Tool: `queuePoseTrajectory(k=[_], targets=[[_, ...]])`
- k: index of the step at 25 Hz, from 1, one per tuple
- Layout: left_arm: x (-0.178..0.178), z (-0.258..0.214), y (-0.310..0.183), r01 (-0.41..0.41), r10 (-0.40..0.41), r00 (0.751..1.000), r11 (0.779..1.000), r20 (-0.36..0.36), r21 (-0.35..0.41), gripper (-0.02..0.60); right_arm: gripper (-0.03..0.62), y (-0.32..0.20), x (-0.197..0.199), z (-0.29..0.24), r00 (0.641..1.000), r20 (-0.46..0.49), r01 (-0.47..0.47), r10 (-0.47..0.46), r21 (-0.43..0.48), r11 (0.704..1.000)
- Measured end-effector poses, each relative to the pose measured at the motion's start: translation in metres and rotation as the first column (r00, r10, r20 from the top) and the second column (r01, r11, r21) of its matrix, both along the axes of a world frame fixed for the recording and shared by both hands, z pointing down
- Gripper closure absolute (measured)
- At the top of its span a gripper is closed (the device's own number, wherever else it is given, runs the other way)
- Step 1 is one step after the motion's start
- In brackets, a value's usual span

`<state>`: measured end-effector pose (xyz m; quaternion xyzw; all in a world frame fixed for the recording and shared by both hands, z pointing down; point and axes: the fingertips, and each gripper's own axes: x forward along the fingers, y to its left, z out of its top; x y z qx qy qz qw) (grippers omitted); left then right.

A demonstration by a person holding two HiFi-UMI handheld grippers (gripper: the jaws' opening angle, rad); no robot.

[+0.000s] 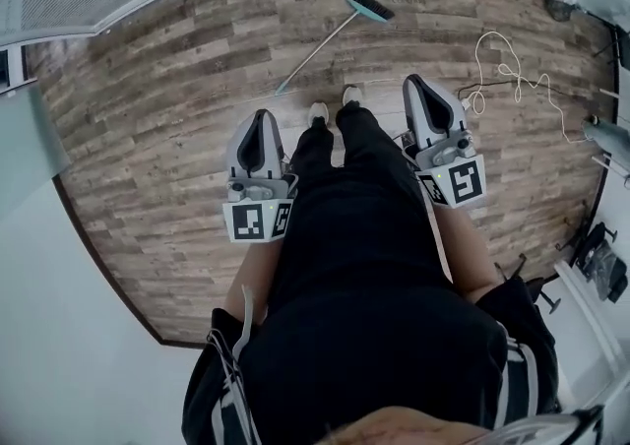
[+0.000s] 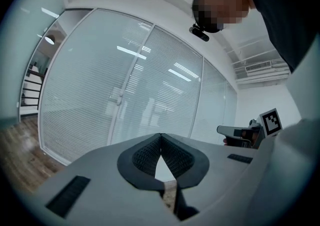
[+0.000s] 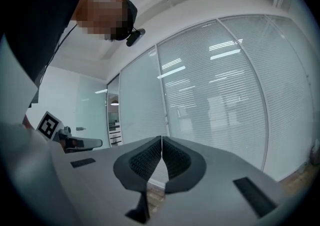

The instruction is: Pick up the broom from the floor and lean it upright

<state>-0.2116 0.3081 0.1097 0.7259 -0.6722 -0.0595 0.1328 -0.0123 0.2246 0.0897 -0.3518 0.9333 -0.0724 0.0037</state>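
Above the wooden floor [image 1: 148,118], at 9 o'clock from the person's legs [image 1: 340,153], the left gripper [image 1: 262,118] is clenched, jaws together on nothing. The broom [image 1: 320,47] lies flat on the floor at 12 o'clock from the shoes [image 1: 318,114], brush head toward 1 o'clock, apart from both grippers. At 3 o'clock, the right gripper [image 1: 414,81] is likewise clenched and empty.

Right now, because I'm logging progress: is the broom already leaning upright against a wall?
No, the broom lies flat on the wooden floor, out in the open and away from the walls.
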Motion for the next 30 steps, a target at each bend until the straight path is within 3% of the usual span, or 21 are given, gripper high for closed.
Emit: queuePoseTrajectory(k=[4, 7, 12, 15, 18, 22, 25, 30], targets=[[-0.012, 0.002, -0.006, 0.07, -0.07, 0.997, 0.997, 0.028, -0.009, 0.563, 0.576, -0.01, -0.029, 0.02, 0.987, -0.035, 0.157, -0.157, 0.001, 0.988], [-0.016, 0.006, -0.011, 0.108, -0.107, 0.993, 0.994, 0.044, -0.019, 0.563, 0.576, -0.011, -0.054, 0.027, 0.946, -0.07, 0.321, -0.316, 0.083, 0.944], [-0.017, 0.029, -0.004, 0.155, -0.156, 0.988, 0.986, -0.004, -0.068, 0.563, 0.576, -0.018, -0.079, 0.08, 0.836, -0.204, 0.526, -0.509, 0.037, 0.85], [-0.018, 0.054, 0.001, 0.162, -0.163, 0.987, 0.983, 0.004, -0.085, 0.563, 0.576, -0.023, -0.092, 0.134, 0.729, -0.366, 0.619, -0.579, -0.01, 0.785], [-0.015, 0.081, 0.002, 0.163, -0.164, 0.986, 0.981, -0.004, -0.108, 0.563, 0.574, -0.024, -0.102, 0.191, 0.629, -0.467, 0.673, -0.622, -0.073, 0.736], [-0.019, 0.117, -0.005, 0.175, -0.175, 0.985, 0.979, 0.01, -0.104, 0.562, 0.574, -0.026, -0.118, 0.275, 0.507, -0.475, 0.705, -0.719, -0.251, 0.663], [-0.027, 0.142, -0.016, 0.212, -0.216, 0.976, 0.971, -0.027, -0.106, 0.561, 0.567, -0.027, -0.133, 0.34, 0.424, -0.504, 0.706, -0.753, -0.336, 0.623], [-0.016, 0.198, -0.013, 0.17, -0.177, 0.984, 0.97, -0.03, -0.172, 0.561, 0.5, -0.02, -0.144, 0.417, 0.351, -0.526, 0.666, -0.775, -0.441, 0.601]])
